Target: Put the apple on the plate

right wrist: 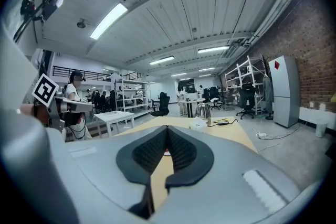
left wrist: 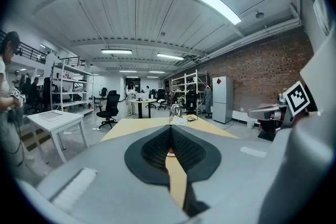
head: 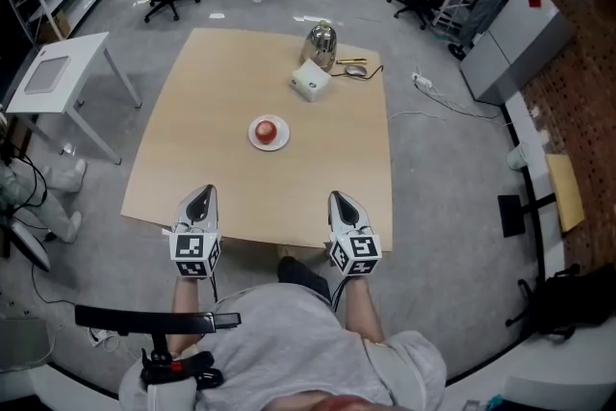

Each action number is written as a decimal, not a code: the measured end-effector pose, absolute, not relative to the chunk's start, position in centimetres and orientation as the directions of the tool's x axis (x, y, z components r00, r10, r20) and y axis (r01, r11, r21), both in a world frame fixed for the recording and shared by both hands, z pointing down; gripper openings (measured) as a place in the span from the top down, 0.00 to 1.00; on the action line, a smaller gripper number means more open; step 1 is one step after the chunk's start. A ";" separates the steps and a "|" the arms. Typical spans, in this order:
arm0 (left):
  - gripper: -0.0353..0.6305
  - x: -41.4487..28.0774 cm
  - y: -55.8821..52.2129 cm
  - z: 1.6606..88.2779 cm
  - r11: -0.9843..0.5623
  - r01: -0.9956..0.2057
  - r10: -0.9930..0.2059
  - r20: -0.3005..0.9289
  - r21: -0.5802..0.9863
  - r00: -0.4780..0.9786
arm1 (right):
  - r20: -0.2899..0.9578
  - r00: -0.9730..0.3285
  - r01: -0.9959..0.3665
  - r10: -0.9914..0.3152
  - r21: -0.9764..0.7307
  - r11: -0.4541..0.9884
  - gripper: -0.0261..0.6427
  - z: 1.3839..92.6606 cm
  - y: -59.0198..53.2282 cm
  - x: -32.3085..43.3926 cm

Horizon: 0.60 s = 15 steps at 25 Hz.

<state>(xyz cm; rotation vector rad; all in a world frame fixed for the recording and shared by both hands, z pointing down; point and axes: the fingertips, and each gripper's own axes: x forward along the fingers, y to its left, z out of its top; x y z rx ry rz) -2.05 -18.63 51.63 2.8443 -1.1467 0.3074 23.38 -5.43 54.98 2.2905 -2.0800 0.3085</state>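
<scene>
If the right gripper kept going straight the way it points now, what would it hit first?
Likely the plate with the apple, which shows just past the right gripper's shut fingers; bare table lies between. Depth is unclear.

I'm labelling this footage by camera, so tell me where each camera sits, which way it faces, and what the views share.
Head view: on the person's head, looking steeply down at the light wooden table, red apple on round white plate; shows left gripper, right gripper, grey shirt.
Left gripper view: on the left gripper, looking along its shut jaws across the table; right gripper's marker cube at right.
Right gripper view: likewise, jaws shut; left gripper's marker cube at left.
Shared: all show apple and shiny silver kettle.
</scene>
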 end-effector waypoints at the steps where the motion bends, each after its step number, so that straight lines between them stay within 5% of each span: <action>1: 0.92 -2.0 -18.6 51.6 -0.722 -0.692 -0.680 0.205 -0.019 0.704 | 0.167 0.086 -0.988 -0.982 -0.109 -0.105 0.95 55.0 -5.4 23.4; 15: 0.92 -2.2 -18.4 51.8 -0.721 -0.693 -0.680 0.212 -0.016 0.702 | 0.167 0.081 -0.986 -0.983 -0.128 -0.103 0.95 55.0 -5.2 23.3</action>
